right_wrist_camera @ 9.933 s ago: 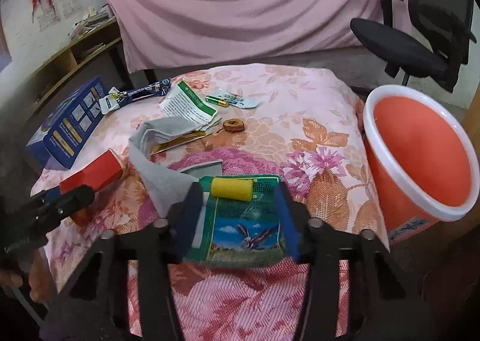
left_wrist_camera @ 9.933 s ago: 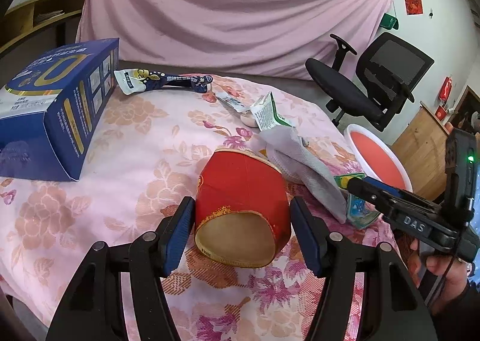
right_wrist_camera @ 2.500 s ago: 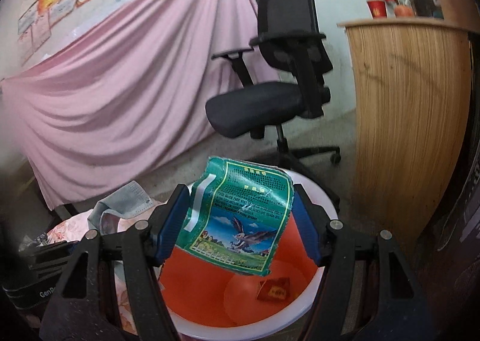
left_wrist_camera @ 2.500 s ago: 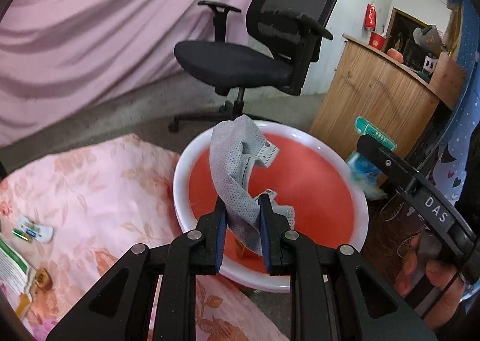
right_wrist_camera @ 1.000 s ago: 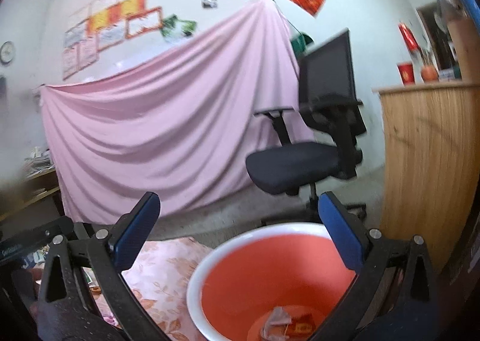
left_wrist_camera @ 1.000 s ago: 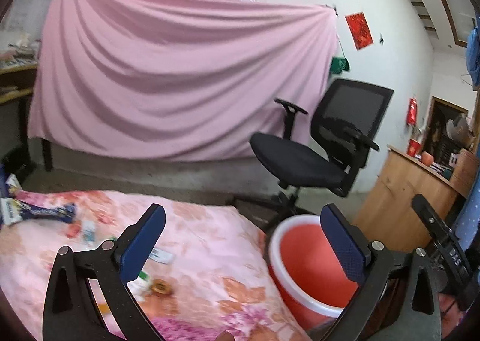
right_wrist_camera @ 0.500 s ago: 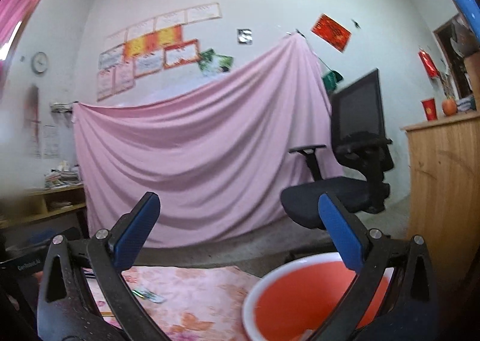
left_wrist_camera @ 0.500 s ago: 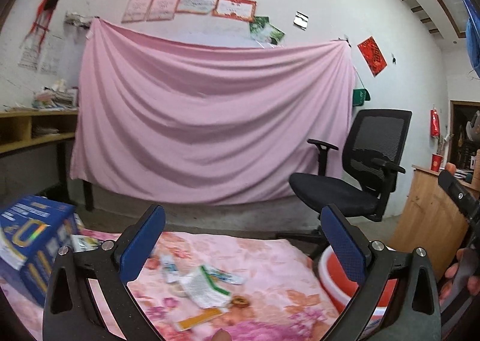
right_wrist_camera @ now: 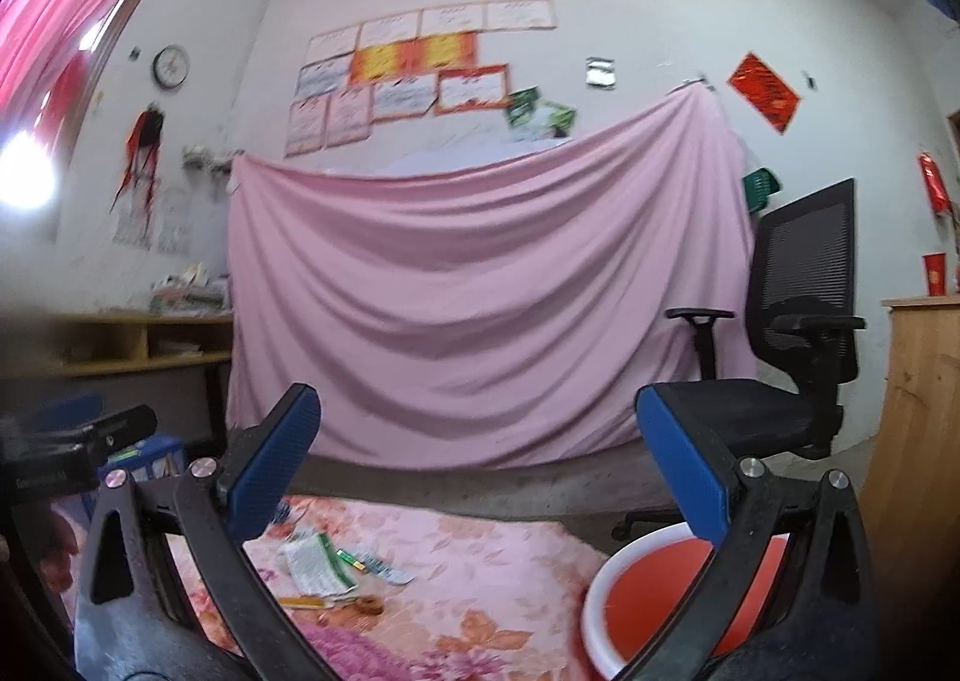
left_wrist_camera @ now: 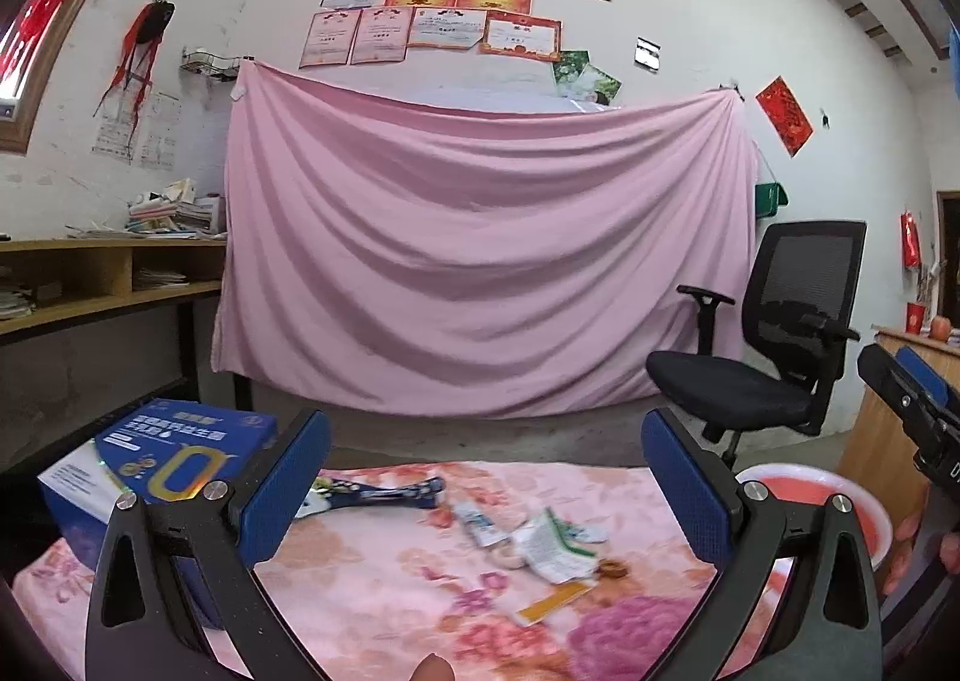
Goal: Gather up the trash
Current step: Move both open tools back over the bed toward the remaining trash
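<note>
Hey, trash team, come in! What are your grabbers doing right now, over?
Left gripper open, empty. Right gripper open, empty. Wrappers and blue box lie on the floral table; orange bin to its right. Nothing blocking.

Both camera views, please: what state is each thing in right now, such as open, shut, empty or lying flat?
Left gripper: open, empty.
Right gripper: open, empty.
Bin: upright, beside the table; contents hidden.
Blue box: closed, lying on the table.
Blue wrapper: lying flat, crumpled.
White-green packet: lying flat on the table.
Yellow strip: lying flat.
Chair: unoccupied.
</note>
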`<state>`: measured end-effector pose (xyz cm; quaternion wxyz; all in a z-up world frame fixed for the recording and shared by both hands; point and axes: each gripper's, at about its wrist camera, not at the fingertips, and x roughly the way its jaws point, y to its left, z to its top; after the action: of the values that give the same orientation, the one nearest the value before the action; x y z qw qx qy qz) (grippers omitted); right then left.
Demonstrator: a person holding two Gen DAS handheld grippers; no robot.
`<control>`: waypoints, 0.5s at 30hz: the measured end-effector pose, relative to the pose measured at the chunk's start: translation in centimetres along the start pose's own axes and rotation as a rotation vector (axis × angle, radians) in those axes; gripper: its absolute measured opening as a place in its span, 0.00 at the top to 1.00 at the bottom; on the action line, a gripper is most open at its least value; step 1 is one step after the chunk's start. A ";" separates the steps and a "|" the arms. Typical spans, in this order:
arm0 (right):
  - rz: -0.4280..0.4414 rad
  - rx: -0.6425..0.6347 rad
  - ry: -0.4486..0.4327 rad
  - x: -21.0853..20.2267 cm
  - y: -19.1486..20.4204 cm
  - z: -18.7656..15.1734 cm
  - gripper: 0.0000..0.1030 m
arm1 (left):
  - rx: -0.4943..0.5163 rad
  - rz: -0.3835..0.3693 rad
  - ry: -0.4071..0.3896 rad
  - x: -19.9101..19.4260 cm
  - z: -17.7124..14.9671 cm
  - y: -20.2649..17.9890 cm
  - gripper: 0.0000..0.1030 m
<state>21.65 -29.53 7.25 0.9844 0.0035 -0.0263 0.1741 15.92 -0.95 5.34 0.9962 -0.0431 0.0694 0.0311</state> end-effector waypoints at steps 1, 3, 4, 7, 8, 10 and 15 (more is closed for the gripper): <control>0.007 -0.004 0.007 0.2 0.3 -0.2 0.00 | 0.005 0.001 0.005 0.1 -0.2 0.3 0.01; 0.020 -0.009 0.026 0.7 0.8 -0.7 0.00 | 0.017 -0.001 0.019 0.4 -0.7 0.8 0.01; 0.025 -0.009 0.038 1.2 1.0 -0.8 0.00 | 0.022 -0.002 0.024 0.6 -0.9 0.9 0.01; 0.038 -0.007 0.089 2.6 1.4 -1.6 0.00 | 0.036 -0.021 0.053 1.5 -1.3 1.3 0.01; 0.042 -0.010 0.111 3.2 1.6 -1.9 0.00 | 0.037 -0.024 0.066 1.8 -1.4 1.5 0.01; 0.048 -0.013 0.165 4.3 1.7 -2.6 0.00 | 0.031 -0.030 0.110 2.6 -1.8 1.7 0.02; 0.070 0.004 0.313 6.8 1.7 -4.5 0.00 | 0.004 -0.070 0.248 5.2 -2.2 2.0 0.02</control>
<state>27.62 -25.52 3.15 0.9697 -0.0227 0.1278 0.2068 20.59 1.09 2.26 0.9805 -0.0471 0.1906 -0.0093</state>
